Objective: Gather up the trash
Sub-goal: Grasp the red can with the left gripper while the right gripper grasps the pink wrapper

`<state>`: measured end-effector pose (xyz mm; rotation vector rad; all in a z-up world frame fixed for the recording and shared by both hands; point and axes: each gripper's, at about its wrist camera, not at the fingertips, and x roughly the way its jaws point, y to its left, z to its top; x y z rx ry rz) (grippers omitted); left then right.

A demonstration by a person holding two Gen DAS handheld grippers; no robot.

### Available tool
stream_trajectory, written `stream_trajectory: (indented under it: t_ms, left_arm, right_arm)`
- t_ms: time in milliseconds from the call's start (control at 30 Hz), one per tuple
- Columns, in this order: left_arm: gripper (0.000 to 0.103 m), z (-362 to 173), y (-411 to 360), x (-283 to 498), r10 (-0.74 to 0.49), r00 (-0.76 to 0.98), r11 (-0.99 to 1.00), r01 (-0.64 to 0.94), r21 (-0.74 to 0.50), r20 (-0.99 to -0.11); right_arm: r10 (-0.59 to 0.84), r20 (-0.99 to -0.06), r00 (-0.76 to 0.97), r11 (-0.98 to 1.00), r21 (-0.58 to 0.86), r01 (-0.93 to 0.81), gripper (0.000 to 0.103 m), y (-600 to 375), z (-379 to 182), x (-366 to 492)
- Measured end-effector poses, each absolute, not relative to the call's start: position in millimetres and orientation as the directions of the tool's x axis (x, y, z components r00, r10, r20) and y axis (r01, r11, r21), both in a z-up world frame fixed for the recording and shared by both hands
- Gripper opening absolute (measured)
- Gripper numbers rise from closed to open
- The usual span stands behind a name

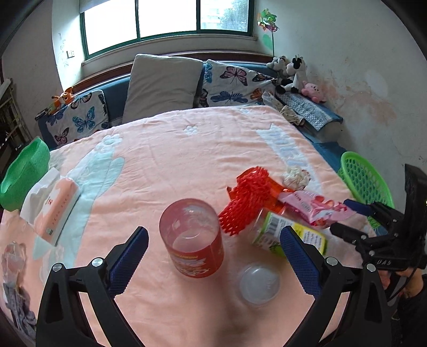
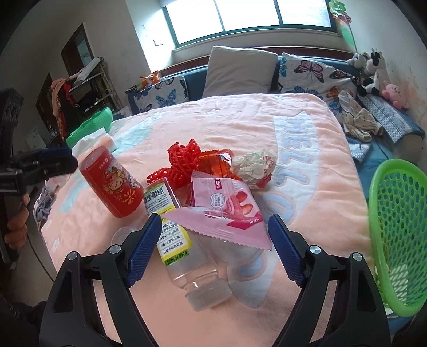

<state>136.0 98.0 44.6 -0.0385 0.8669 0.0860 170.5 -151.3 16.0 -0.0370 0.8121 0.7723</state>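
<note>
We see the can [image 1: 193,237] upright at centre, its lid [image 1: 259,284] at four o'clock, bottle [image 1: 288,235] at three, wrapper [image 1: 317,208] overlapping it, basket [image 1: 365,184] at two, tissue pack [image 1: 57,208] at nine.

Daylit scene, fisheye optics, moderate sharpness.
We see soft daylight from the overexposed window [image 1: 168,18] behind the bed [image 1: 186,149]; shadows under objects are faint, straight lines bow toward black vignetted corners, and we note slight blur on nearby items.
</note>
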Motion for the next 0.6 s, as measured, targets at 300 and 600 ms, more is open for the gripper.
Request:
stream_trajectory:
  t_ms: [300,600]
  left_arm:
    - [0.096,19.6,102.5,135.9,0.084,0.626,0.996,-0.085,0.04,-0.775]
    - [0.096,-1.5,100.0,149.6,0.114,0.604,0.993,-0.079,0.083,-0.789]
  right_arm:
    - [0.581,-0.695,0.423,0.751,0.257,-0.608,0.081,-140.4,4.7,181.6]
    - [0.567,-0.72,0.4,0.758,0.266,-0.595,0.066,-136.5,-5.2,186.4]
